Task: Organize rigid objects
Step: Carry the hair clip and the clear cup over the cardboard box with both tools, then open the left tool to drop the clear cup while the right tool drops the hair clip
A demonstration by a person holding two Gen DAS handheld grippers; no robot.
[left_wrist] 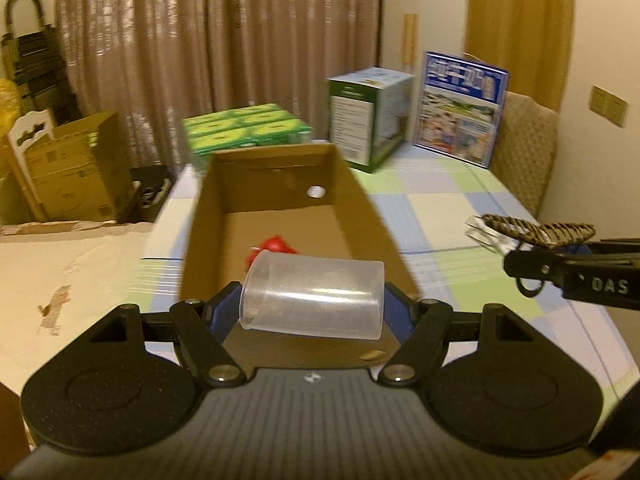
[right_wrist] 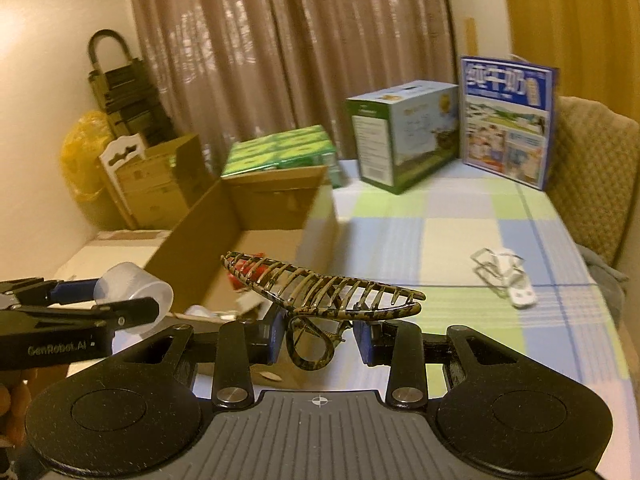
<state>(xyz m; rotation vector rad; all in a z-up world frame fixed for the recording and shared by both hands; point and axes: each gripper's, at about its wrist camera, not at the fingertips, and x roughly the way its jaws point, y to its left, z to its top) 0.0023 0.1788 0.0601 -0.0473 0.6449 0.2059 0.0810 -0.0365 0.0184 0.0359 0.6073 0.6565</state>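
Left wrist view: your left gripper (left_wrist: 313, 304) clamps a clear plastic cup (left_wrist: 314, 298) sideways, held above the near end of the open cardboard box (left_wrist: 202, 216); a red item (left_wrist: 274, 246) lies inside the box.

Right wrist view: your right gripper (right_wrist: 320, 336) pinches a camouflage hair claw (right_wrist: 324, 288), just right of the box (right_wrist: 192, 240).

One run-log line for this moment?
left gripper: holds clear plastic cup | right gripper: holds tortoiseshell hair claw | open cardboard box: red item inside
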